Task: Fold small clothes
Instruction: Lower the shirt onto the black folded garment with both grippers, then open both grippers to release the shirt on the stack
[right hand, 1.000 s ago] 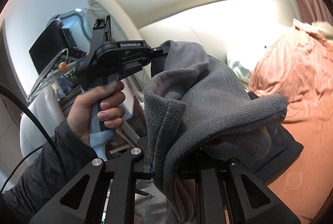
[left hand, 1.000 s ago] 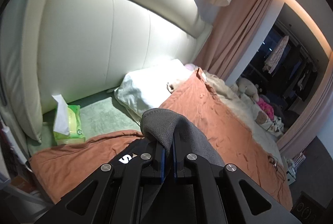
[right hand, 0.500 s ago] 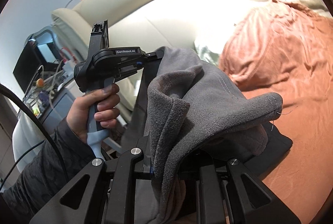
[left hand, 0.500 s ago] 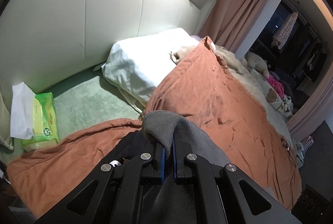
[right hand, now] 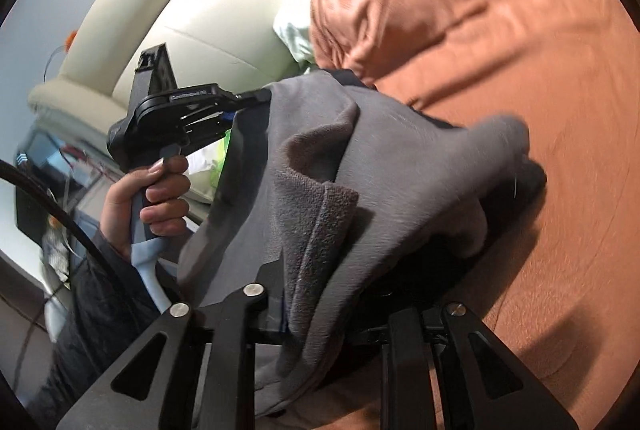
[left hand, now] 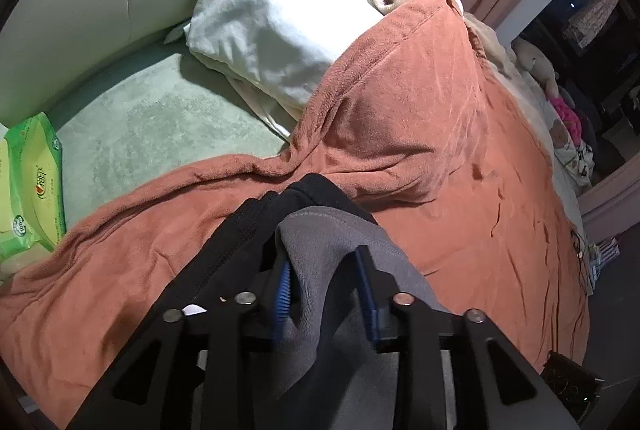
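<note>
A: Left gripper [left hand: 324, 282] state?
B: Jaws apart, just been opening. The soft grey fleece garment [left hand: 320, 250] drapes loose in the gap, a fold sagging between the ribbed blue pads [left hand: 283, 290]; the pads don't press it.
A: Right gripper [right hand: 340, 314]?
B: Jaws parted a bit, also just been opening. Grey fleece hangs through the gap in a thick rolled hem, nap visible. Pads are hidden by cloth, so contact can't be told.
A: What's under it?
B: A black zippered garment [left hand: 240, 230] just ahead of the left jaws, lying on the rust-orange plush blanket [left hand: 420, 110]. A crumpled white pillow [left hand: 272, 26] sits beyond.
</note>
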Demonstrator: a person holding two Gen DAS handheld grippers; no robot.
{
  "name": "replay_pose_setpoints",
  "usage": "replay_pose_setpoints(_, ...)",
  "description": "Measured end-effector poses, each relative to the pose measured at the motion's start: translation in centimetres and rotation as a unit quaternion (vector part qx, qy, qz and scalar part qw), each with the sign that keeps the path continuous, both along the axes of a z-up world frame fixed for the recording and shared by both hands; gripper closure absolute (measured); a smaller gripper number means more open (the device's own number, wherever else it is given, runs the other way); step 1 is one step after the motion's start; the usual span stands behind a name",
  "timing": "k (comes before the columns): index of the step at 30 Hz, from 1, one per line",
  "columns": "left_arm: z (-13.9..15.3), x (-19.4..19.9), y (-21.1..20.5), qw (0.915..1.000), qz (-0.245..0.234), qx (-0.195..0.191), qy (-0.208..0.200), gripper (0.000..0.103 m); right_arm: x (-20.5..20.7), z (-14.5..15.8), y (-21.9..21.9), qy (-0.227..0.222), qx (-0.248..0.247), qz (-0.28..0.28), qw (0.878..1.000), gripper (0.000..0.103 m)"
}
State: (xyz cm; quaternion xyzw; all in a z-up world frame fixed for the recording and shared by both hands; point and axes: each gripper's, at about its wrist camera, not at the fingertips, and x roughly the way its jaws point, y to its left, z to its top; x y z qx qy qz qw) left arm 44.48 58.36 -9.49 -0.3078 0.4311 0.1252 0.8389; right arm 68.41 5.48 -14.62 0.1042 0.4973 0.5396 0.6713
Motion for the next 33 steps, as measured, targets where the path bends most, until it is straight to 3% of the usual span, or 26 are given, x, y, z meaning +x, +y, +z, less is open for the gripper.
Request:
replay_pose_setpoints(4,0.2,1.4,0.1,1.0,-0.004,-0.005,-0.003,0.051,0.6,-0.3,-0.5,0.027,0.014,-0.014,0.999,0.065)
replay_pose_setpoints(8,-1.3,3.3,-0.1,0.9993,-0.006,0.009,0.035,0.051,1.7,-1.5,-1.7,0.048,0.023,-0.037,0.998,0.063)
replay_pose_setpoints(11,-1.2,3.5,0.1,0.9994,0.005,0.017,0.031,0.07,1.7,-1.5,-1.9,0.057,0.029,-0.04,0.997,0.063)
replay_pose_setpoints(15,0.0,3.2,0.3,0.9995,0.0,0.03,0.0,0.086,1.4,-0.3,-2.3,0.01,0.033,-0.034,0.999,0.077)
replay_pose_setpoints(17,0.8,3.0,0.2,0.9986,-0.002,0.05,-0.018,0.086,0.4,0.8,-2.5,-0.034,0.037,-0.031,0.998,0.077)
replay_pose_setpoints(20,1.8,2.5,0.4,0.9959,0.017,0.084,-0.029,0.086,-0.4,1.0,-2.4,-0.082,-0.006,-0.041,0.996,0.077)
replay_pose_setpoints(22,2.2,2.0,0.6,0.996,0.021,0.081,-0.03,0.086,0.2,-0.2,-2.3,-0.069,-0.055,-0.054,0.995,0.07)
replay_pose_setpoints(23,2.4,1.8,0.5,0.9963,0.019,0.079,-0.029,0.086,0.5,-0.6,-2.5,-0.06,-0.068,-0.064,0.994,0.058)
replay_pose_setpoints(24,2.5,1.6,0.3,0.9965,0.015,0.078,-0.024,0.086,1.0,-1.0,-3.3,-0.05,-0.071,-0.079,0.993,0.054)
replay_pose_setpoints(27,2.6,0.4,-0.7,0.9963,0.002,0.086,-0.008,0.085,1.5,-0.8,-4.9,-0.043,-0.07,-0.092,0.992,0.053)
replay_pose_setpoints(33,2.7,-4.1,-1.9,0.9967,-0.004,0.081,0.007,0.08,0.3,0.4,-6.8,-0.088,-0.108,-0.112,0.984,0.05)
